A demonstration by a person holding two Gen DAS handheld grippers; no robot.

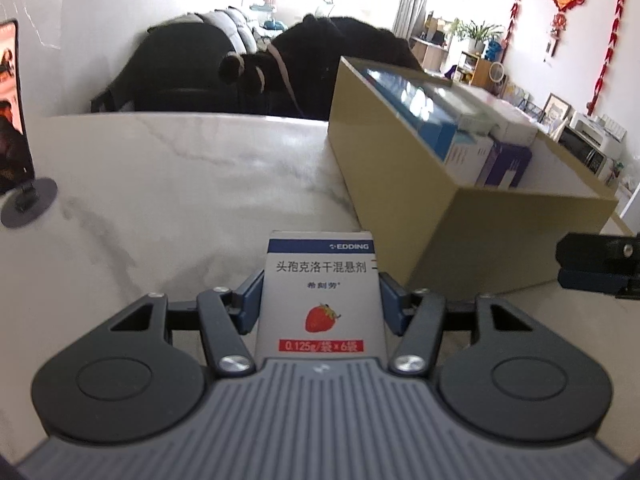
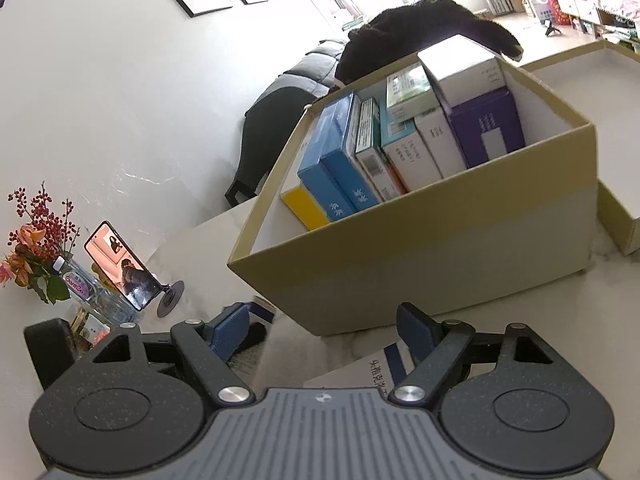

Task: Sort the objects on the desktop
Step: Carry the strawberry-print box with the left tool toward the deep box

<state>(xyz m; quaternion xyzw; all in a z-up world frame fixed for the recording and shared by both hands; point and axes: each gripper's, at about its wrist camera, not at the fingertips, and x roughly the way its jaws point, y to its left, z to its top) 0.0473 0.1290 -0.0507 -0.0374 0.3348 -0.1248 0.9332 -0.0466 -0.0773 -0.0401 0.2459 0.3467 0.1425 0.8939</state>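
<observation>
Left wrist view
- The left gripper (image 1: 320,300) is clamped on one white medicine box (image 1: 322,296) with a blue band and a strawberry picture; both blue pads press its sides, and it stands upright at 6 o'clock.
- One tan cardboard box (image 1: 400,184) sits on the marble table (image 1: 180,168) at 2 o'clock, just beyond the held box.
- Only about four packed cartons show over its rim here.
- The tip of the right gripper (image 1: 596,268) pokes in at 3 o'clock.
- One phone on a round stand (image 1: 16,160) stands at 9 o'clock, half cut off.
- Red hanging ornaments on the far wall, at 1 o'clock, show in this view alone.

Right wrist view
- The right gripper (image 2: 324,332) has its jaws apart, with nothing pressed between the pads.
- The cardboard box (image 2: 420,240) fills 12 to 2 o'clock, and its inside is open to sight: about eight cartons (image 2: 384,140) stand on edge, among them two blue, one yellow and one purple.
- A second white medicine box (image 2: 372,372) lies flat on the table beneath the right finger, at 5 o'clock.
- The phone (image 2: 120,266) shows whole at 9 o'clock.
- One vase of red berries and flowers (image 2: 40,248), beside the phone, is seen only here.
</observation>
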